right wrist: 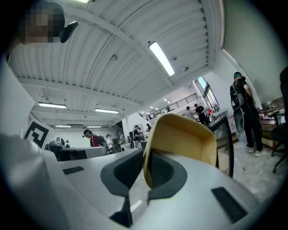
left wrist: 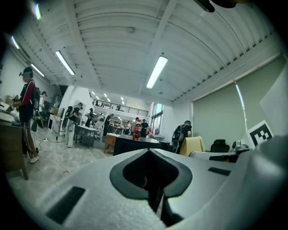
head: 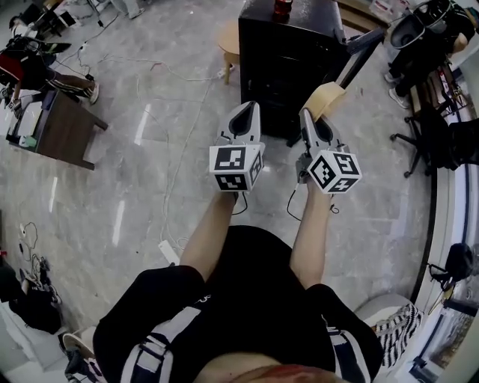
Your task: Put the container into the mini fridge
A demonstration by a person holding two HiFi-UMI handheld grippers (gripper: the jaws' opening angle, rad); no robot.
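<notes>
A pale yellow container (head: 327, 98) sticks out of my right gripper (head: 313, 123), whose jaws are shut on its rim. Seen from the right gripper view, the container (right wrist: 183, 137) is a shallow open tray pinched at its lower left edge. My left gripper (head: 243, 120) is held beside it with its jaws shut and nothing between them; in the left gripper view (left wrist: 152, 176) the pads meet. Ahead stands the black mini fridge (head: 296, 56), its door (head: 358, 56) swung open to the right. A red bottle (head: 282, 7) stands on top of the fridge.
A brown side table (head: 61, 129) stands at the left, a small wooden stool (head: 230, 41) left of the fridge. Cables and a power strip (head: 169, 252) lie on the marble floor. Black office chairs (head: 430, 138) are at the right. Other people stand further off in the room.
</notes>
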